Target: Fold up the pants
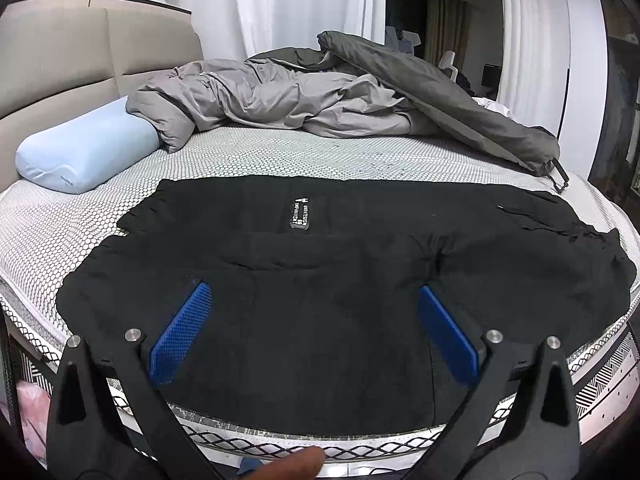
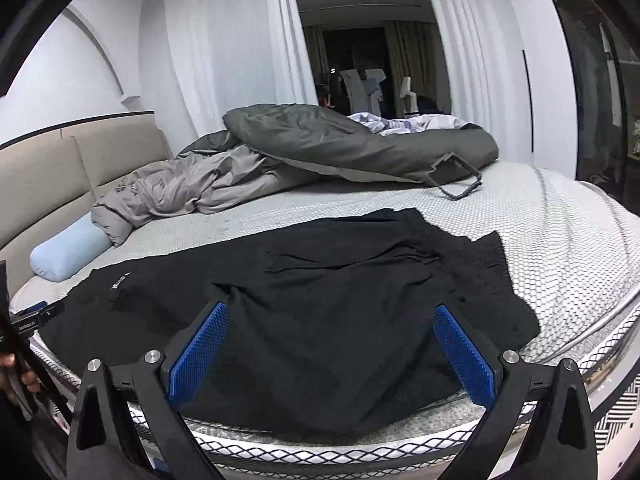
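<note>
Black pants (image 1: 340,280) lie spread flat across the near edge of the bed, with a small black label with white print (image 1: 299,213) near their far edge. They also show in the right wrist view (image 2: 320,300), with wrinkled fabric at the right end. My left gripper (image 1: 314,292) is open and empty, its blue pads (image 1: 182,336) hovering over the pants' near part. My right gripper (image 2: 332,312) is open and empty above the pants' right half. The left gripper's body shows at the left edge of the right wrist view (image 2: 36,320).
The mattress (image 1: 280,152) has a white honeycomb cover. A light blue pillow (image 1: 88,152) lies at the left by the beige headboard (image 1: 60,60). A crumpled grey duvet (image 1: 300,96) fills the far side. White curtains (image 2: 224,52) hang behind.
</note>
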